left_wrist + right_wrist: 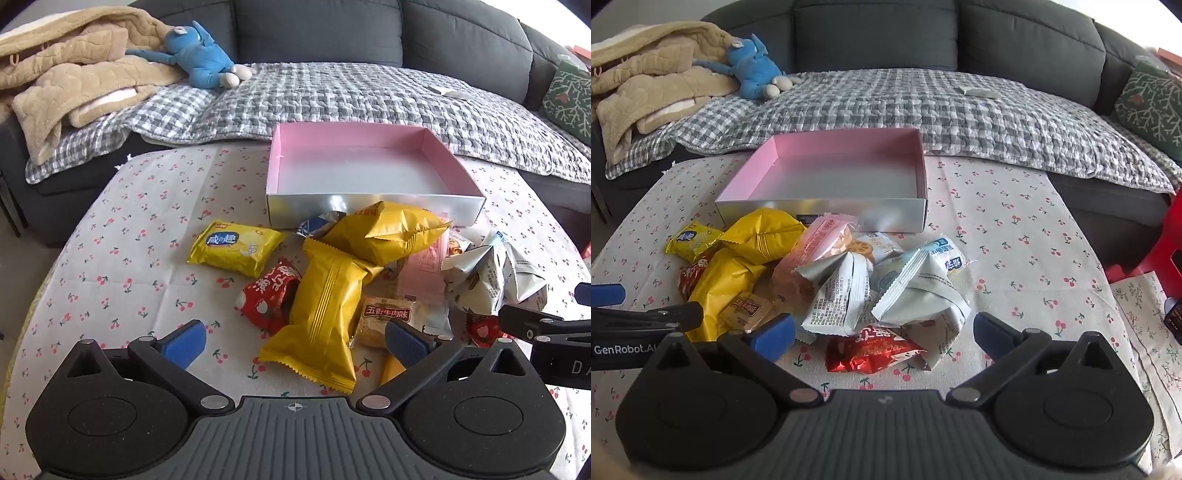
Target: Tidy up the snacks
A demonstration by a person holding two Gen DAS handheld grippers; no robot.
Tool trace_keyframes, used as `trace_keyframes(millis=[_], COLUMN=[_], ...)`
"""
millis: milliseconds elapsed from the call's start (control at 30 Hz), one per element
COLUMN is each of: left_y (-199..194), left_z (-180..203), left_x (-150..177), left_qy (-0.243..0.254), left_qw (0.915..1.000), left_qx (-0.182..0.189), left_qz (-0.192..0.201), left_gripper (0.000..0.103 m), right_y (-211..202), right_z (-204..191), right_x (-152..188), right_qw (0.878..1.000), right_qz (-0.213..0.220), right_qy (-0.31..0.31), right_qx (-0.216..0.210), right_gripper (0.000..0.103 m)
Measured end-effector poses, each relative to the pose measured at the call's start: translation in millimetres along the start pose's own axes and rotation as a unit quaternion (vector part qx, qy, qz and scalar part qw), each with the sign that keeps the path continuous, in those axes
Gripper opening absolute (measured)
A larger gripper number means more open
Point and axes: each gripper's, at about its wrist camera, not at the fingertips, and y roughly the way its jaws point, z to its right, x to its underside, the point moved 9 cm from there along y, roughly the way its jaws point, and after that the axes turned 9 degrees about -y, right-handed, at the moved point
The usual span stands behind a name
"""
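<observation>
Snack packets (827,280) heaped, pink box (834,177) empty

The box (373,206) sits on the surface (122,258), its far edge toward the sofa (317,29). Just before it, the snack heap (354,273) spreads across, the rearmost packets touching the box's near wall. One flat packet (234,248) lies apart at the heap's left. The left claw (295,345) hangs over the heap's near-left end, the right claw (884,334) over its near-right end, side by side. Behind, a blanket (66,74) and plush toy (203,55) lie on the sofa's left.
</observation>
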Motion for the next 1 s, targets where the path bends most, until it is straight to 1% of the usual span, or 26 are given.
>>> trace_keyframes(millis=[1000], left_y=[-2.1], left_z=[3.2], left_x=[2.2], left_qy=[0.006], left_qw=[1.0], left_qx=[0.004], left_qz=[0.001], left_gripper=[0.103], right_y=[0.0], right_z=[3.1], right_x=[-2.2], right_qw=[1.0], right_qz=[0.006], right_qy=[-0.002], right_qx=[0.015], right_gripper=[0.103])
